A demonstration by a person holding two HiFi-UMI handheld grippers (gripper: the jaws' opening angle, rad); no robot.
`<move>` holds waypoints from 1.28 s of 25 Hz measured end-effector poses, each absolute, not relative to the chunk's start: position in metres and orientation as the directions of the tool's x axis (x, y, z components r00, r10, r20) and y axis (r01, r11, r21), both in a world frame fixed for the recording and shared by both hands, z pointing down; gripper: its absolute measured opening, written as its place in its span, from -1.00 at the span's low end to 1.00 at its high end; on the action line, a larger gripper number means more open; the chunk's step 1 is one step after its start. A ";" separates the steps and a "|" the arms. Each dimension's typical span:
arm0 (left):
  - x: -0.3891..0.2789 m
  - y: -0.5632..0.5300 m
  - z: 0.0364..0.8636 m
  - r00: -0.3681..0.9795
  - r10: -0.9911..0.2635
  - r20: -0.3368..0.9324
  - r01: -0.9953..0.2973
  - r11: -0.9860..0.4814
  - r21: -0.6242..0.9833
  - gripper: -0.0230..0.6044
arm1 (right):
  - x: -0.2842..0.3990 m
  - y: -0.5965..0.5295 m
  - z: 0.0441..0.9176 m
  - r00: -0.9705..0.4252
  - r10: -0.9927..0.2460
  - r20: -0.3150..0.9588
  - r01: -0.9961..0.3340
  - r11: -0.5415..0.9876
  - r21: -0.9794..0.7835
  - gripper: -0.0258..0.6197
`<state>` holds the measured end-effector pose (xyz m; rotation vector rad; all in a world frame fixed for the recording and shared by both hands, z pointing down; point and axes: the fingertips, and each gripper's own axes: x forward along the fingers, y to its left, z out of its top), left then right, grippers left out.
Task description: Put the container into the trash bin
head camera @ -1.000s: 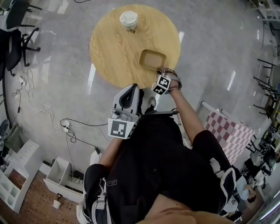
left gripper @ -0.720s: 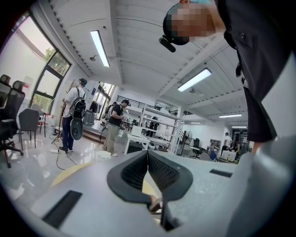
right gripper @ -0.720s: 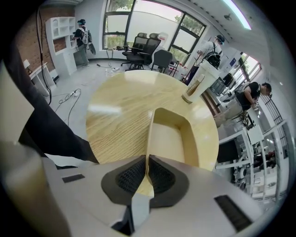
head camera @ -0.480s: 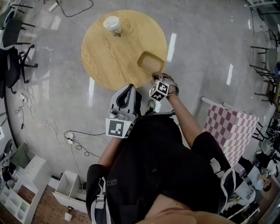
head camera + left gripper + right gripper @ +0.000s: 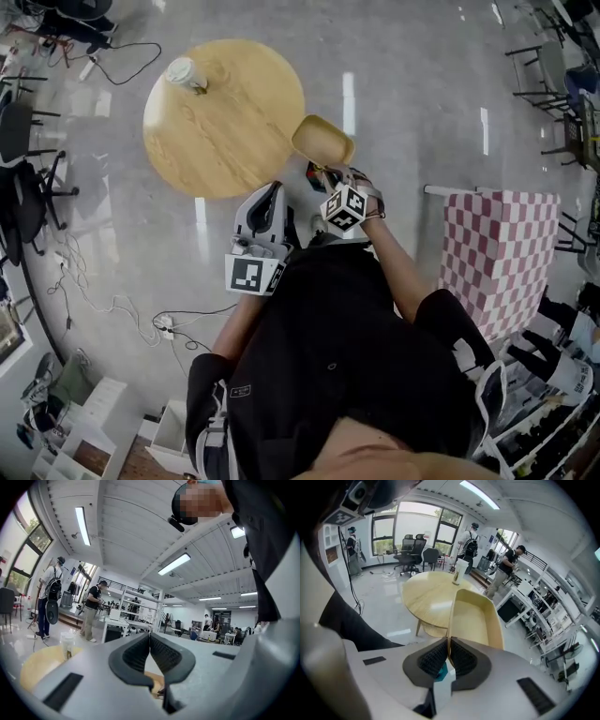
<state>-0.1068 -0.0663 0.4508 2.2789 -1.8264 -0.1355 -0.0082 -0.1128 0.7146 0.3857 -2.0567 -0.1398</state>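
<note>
- The right claw (image 5: 322, 172) is clenched on the thin rim of the tan paper-pulp container (image 5: 323, 141). Its pads pinch one side wall, a sensible grip on a light, shallow tray with nothing else to grasp.
- The container hangs in the air just past the edge of the round worktop (image 5: 216, 122), clear of its surface and tipped on its side. It looks empty, so the tilt costs nothing.
- The left claw (image 5: 270, 192) is closed on nothing and held near the person's body, beside that same edge. One claw is likely enough for this carry.
- A lidded cup (image 5: 185, 72) stands on the far side of the worktop, untouched.
- A pink checkered box (image 5: 502, 253) stands on the floor well apart from the worktop, on the right claw's side. It is probably the trash bin, though its opening is not visible.
</note>
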 end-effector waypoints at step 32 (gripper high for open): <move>-0.015 -0.075 0.449 0.489 -0.871 0.059 -0.853 -0.463 0.240 -0.89 | 0.096 -0.074 0.694 -0.378 -0.422 0.824 -0.600 0.789 0.129 -0.80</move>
